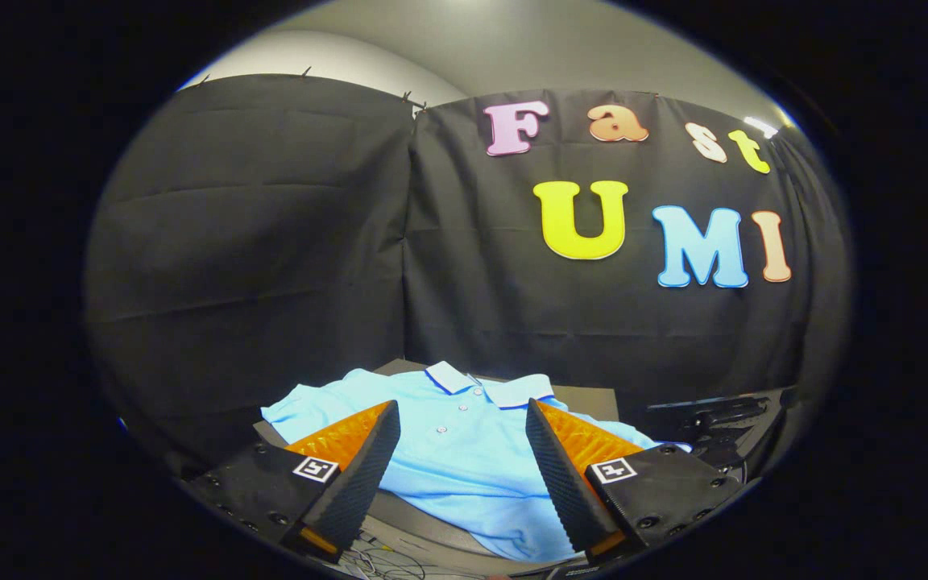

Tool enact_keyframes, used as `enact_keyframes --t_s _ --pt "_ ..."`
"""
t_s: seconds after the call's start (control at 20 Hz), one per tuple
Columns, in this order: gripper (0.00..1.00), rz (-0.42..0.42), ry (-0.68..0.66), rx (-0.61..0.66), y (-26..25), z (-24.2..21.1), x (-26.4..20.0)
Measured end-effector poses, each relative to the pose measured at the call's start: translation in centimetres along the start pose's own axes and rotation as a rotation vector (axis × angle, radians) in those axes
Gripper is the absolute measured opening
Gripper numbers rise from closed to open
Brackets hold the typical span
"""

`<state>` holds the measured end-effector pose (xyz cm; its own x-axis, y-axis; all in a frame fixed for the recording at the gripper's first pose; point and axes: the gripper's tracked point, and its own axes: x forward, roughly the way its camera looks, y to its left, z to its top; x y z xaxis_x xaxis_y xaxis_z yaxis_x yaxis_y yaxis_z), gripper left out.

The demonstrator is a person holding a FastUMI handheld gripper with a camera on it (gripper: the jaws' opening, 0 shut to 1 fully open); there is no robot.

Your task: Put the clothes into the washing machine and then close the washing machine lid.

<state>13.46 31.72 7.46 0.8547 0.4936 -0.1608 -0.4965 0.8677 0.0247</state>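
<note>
Between the two spread fingers of the gripper (461,419), and a little beyond and below their tips, lies a light blue polo shirt (464,459), spread flat on a dark surface (585,396). Its collar points away from the gripper, toward the black cloth wall (271,242), and its hem hangs over the near edge, so the shirt's long axis runs straight ahead, along the fingers. One sleeve reaches out past the left finger; the other side disappears behind the right finger. The fingers hold nothing and touch nothing; the button placket sits roughly midway between them. Judging from this, the grasp has not begun, and the coming move is a drop forward and down onto the chest of the shirt, then a pinch of the cloth.
</note>
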Motion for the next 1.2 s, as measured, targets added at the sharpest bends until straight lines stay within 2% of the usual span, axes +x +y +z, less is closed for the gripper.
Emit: enact_keyframes --t_s 0.45,0.7,0.95,1.2 --pt "0.98 0.05 0.141 -0.046 3.9 -1.6 6.2" --pt "0.98 0.07 0.267 -0.026 5.3 -3.6 9.0" --pt "0.98 0.076 0.405 -0.043 6.0 -6.3 10.5" --pt "0.98 0.076 0.456 -0.108 5.9 -6.8 11.0"
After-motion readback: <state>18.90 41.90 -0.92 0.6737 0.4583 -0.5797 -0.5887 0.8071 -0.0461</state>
